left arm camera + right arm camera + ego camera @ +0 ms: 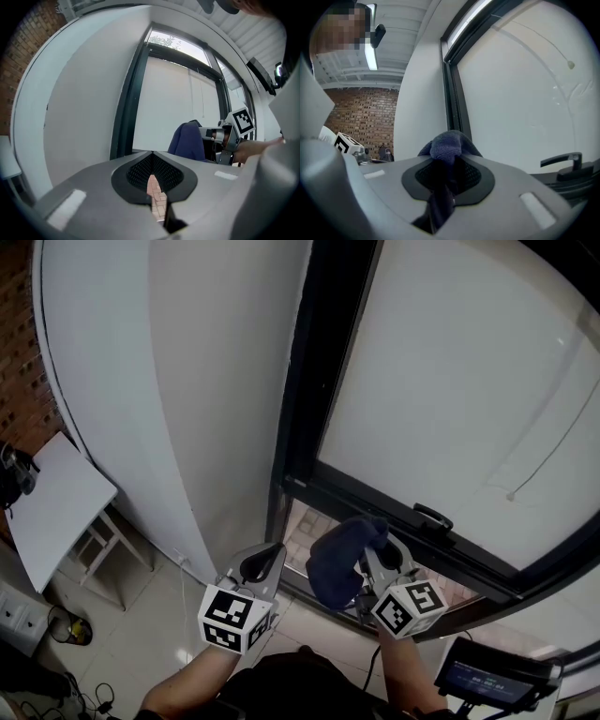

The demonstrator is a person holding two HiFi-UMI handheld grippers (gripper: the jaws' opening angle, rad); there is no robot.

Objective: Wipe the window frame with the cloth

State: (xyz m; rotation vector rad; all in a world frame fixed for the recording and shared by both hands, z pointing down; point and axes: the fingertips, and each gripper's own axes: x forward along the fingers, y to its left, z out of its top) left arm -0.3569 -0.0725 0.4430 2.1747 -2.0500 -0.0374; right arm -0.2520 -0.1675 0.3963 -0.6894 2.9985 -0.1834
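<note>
Dark blue cloth [339,557] is sitting pinched in right gripper [367,568], bunching just under window frame [366,502] bottom rail, which is running left-right ahead. Right is nearer. Left gripper [261,565] is hanging beside, jaws together, empty.

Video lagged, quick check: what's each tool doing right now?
Left tool: closed, nothing in it.
Right tool: closed on the cloth.

Head view steeply downward; 2 gripper views close, toward shared window frame [317,352].
</note>
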